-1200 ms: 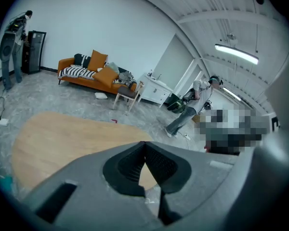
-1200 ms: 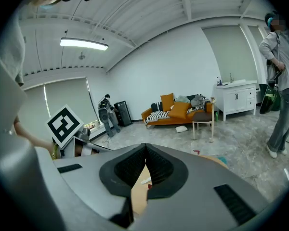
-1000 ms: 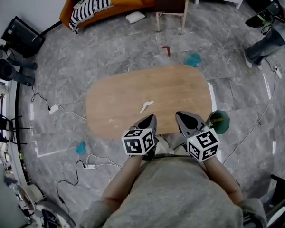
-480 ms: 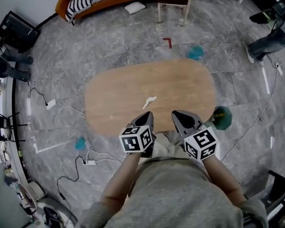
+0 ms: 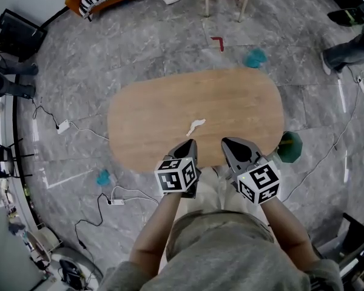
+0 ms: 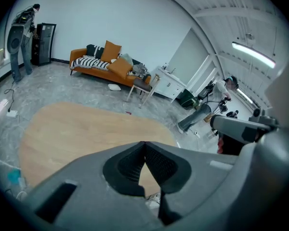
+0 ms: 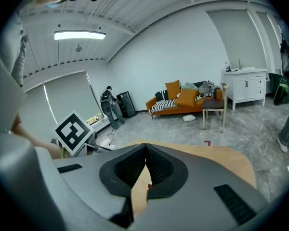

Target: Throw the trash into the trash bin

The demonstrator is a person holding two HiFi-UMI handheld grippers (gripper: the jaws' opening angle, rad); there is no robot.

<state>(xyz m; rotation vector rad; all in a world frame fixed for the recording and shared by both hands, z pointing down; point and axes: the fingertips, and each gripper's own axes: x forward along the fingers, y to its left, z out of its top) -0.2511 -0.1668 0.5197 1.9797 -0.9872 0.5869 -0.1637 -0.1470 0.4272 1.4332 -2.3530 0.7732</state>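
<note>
left gripper (image 5: 187, 145): clenched, empty | right gripper (image 5: 232, 144): clenched, empty | trash (image 5: 196, 125): white scrap on worktop (image 5: 145, 111), near both grippers | trash bin (image 5: 289, 147): floor, beside worktop's right end

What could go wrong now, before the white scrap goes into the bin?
The left gripper and right gripper are both shut; arriving so, they may push the white scrap across the table. The scrap looks thin and flat, so jaws may slip off it. The green bin stands beside the table's edge; a drop could miss.
</note>
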